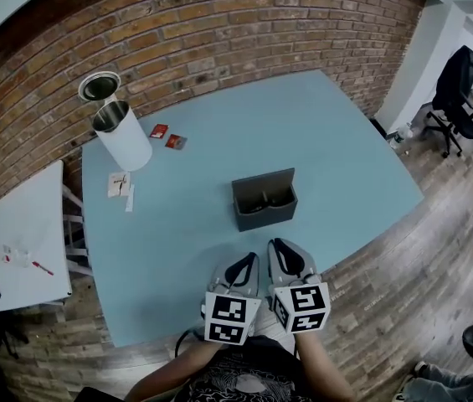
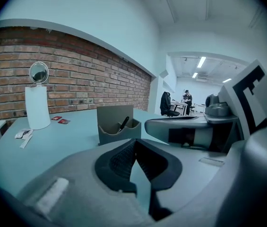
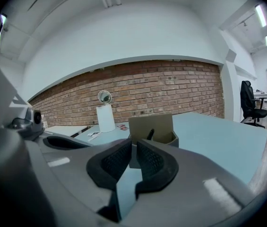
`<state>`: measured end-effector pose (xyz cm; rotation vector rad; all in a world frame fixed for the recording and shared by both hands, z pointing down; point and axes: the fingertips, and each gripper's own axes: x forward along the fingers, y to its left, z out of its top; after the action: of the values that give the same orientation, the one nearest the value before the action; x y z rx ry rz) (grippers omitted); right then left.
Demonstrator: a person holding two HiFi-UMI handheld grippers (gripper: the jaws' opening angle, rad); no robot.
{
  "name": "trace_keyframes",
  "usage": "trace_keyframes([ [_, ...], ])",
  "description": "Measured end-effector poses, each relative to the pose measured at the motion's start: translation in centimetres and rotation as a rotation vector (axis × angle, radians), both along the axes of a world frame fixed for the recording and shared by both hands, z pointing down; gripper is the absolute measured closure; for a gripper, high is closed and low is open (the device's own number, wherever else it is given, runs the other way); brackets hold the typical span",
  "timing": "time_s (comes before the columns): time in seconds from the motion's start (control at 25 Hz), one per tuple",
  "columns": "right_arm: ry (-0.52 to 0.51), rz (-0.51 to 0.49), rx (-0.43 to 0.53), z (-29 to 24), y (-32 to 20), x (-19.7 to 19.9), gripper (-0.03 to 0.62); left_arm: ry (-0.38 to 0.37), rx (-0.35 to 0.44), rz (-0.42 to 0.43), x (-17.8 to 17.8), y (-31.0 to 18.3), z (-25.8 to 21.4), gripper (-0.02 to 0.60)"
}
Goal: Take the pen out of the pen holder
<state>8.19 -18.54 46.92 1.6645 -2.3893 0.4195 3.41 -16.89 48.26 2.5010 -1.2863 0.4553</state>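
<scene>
A grey pen holder (image 1: 263, 201) stands at the middle of the blue table (image 1: 336, 141), its tall back wall facing away from me. A black pen (image 2: 123, 123) leans inside it, and its tip pokes above the rim (image 3: 150, 135). My left gripper (image 1: 247, 264) and right gripper (image 1: 280, 249) sit side by side near the table's front edge, just short of the holder. The left gripper (image 2: 134, 144) is shut and empty, its pads meeting at the tips. The right gripper (image 3: 134, 145) is shut too, holding nothing, and points at the holder (image 3: 153, 126).
A white cylinder (image 1: 125, 136) with a round mirror (image 1: 100, 85) stands at the back left by the brick wall. Red cards (image 1: 167, 137) and paper slips (image 1: 120, 184) lie near it. A white side table (image 1: 18, 233) is to the left, an office chair (image 1: 458, 90) to the far right.
</scene>
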Motion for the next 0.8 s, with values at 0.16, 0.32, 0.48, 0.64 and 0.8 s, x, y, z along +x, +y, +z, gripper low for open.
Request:
trace_keyframes([
  [0.16, -0.001, -0.018, -0.002, 0.1, -2.3, 0.1, 0.554, -0.002, -0.004, -0.021, 0.0, -1.5, 0.1, 0.577],
  [0.32, 0.006, -0.029, 0.004, 0.2, -4.2, 0.2, 0.548, -0.001, -0.002, -0.042, -0.2, -3.1, 0.2, 0.577],
  [0.48, 0.001, -0.023, -0.001, 0.7, -5.8, 0.7, 0.538, 0.002, 0.000, -0.048, 0.0, -4.3, 0.2, 0.577],
  [0.64, -0.003, -0.026, -0.014, 1.4, -7.1, 0.9, 0.526, 0.000, -0.003, -0.050, 0.1, -5.0, 0.6, 0.577],
  [0.8, -0.012, -0.029, -0.022, 2.0, -8.2, 0.8, 0.517, -0.003, 0.001, -0.058, 0.0, -5.6, 0.7, 0.577],
])
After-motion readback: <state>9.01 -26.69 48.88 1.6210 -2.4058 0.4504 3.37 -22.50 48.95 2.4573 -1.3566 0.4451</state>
